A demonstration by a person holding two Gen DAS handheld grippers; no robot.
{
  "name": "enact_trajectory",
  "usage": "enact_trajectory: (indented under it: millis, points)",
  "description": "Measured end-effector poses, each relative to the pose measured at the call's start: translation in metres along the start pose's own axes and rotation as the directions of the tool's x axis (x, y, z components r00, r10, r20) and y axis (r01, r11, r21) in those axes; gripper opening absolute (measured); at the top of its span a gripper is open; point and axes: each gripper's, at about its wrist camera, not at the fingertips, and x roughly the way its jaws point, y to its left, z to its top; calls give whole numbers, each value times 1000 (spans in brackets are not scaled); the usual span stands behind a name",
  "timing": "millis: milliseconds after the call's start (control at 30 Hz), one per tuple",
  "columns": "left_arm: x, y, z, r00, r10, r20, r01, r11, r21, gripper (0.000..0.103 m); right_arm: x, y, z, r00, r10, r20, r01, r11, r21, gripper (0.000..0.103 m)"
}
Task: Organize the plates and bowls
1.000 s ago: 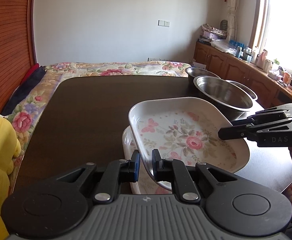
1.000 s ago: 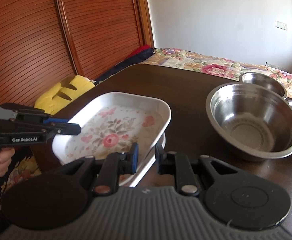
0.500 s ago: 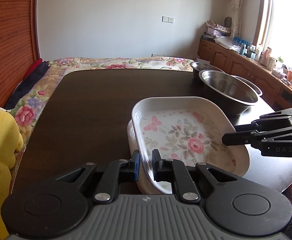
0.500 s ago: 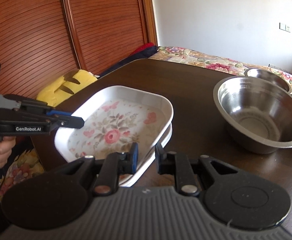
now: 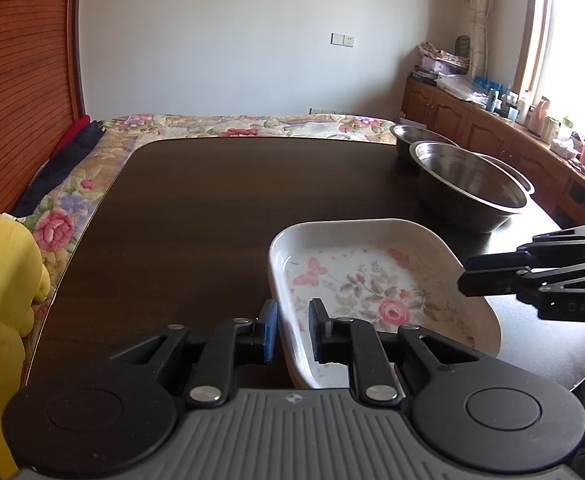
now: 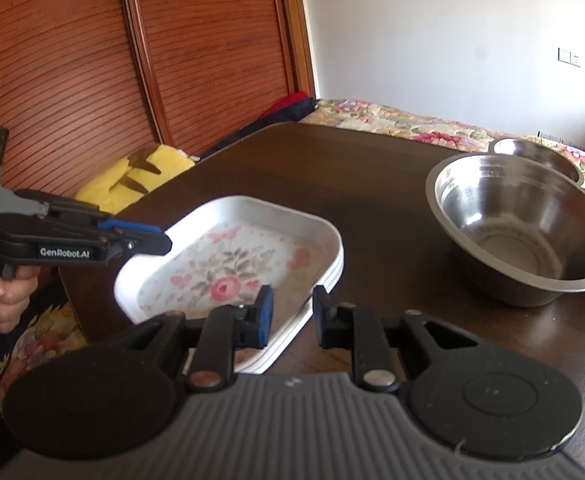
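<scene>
Lowered since a second ago, the floral plate [image 5: 376,280] now sits nested on the plate stack [image 6: 292,332].
My left gripper [image 5: 292,330] straddles its near rim, fingers parted and not clamping; my right gripper [image 6: 288,316] is spread at the opposite rim. Both lie just beside the steel bowl [image 6: 528,232] on the dark table [image 5: 212,208].

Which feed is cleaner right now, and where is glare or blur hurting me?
Left wrist: sharp, but the window is blown out white at upper right, and fisheye bends the room edges. Right wrist: softer overall, the large steel bowl slightly smeared with bright glints on its rim; the floral plate looks washed out.
</scene>
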Motion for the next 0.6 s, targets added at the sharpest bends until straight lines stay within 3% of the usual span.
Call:
enact_trajectory:
  millis: [33, 100, 167, 233, 300, 433, 500, 600]
  points:
    - [0, 1, 1, 1000, 3, -1, -3, 1000, -2, 26, -1, -1, 1, 1000, 3, 9, -3, 1000, 2, 23]
    - [1, 0, 2, 1000, 13, 1, -13, 1000, -3, 42, -4, -3, 1, 1000, -2, 27, 2, 1000, 1, 23]
    - [1, 0, 5, 1000, 19, 4, -19, 1000, 0, 44, -7, -6, 2, 999, -14, 48, 14, 1000, -1, 23]
    - [0, 0, 9, 1000, 24, 9, -24, 1000, 3, 54, -10, -11, 2, 997, -23, 70, 23, 1000, 4, 23]
    - [0, 0, 14, 998, 48, 28, -48, 999, 11, 78, -14, -18, 3, 994, -32, 101, 31, 999, 18, 23]
    - [3, -2, 26, 996, 86, 40, -87, 996, 30, 87, -20, -33, 4, 986, -57, 154, 50, 998, 48, 24]
    - [6, -3, 31, 993, 105, 47, -106, 994, 35, 99, -24, -41, 4, 982, -68, 175, 58, 997, 60, 24]
    - [10, -4, 38, 992, 107, 59, -109, 994, 31, 103, -29, -50, 4, 974, -84, 210, 74, 996, 54, 38]
